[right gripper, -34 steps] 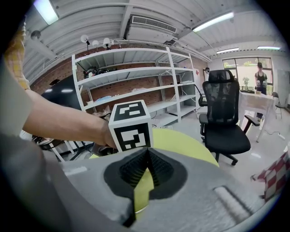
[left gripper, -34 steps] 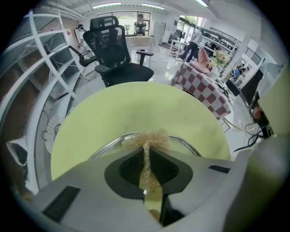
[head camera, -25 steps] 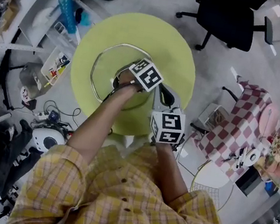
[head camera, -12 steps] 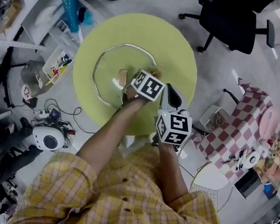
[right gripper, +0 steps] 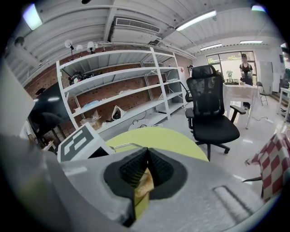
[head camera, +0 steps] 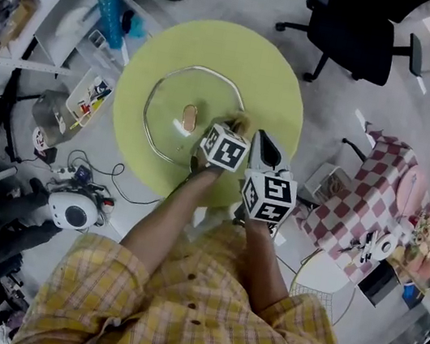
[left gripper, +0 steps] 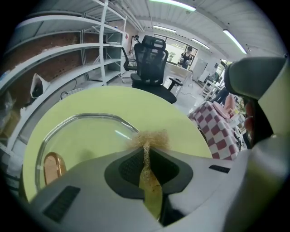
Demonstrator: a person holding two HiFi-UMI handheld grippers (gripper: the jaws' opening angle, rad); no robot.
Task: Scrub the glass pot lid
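The glass pot lid lies flat, dome up, on the left-centre of the round yellow-green counter. Its oblong copper-coloured handle sits on top at the middle, and the handle's long axis runs up and down the frame in the head view. To the right, the left hand-held gripper reaches to the lid's right rim. Its jaws are clamped on a tan fibrous scrubber, and the tuft sticks out past the tips, right at the rim. Whether the tuft presses on the glass cannot be told. Further right, just beside it, the right hand-held gripper hangs over the counter's right part, off the lid. Its jaws are drawn together, with only a yellowish sliver showing in the slit.
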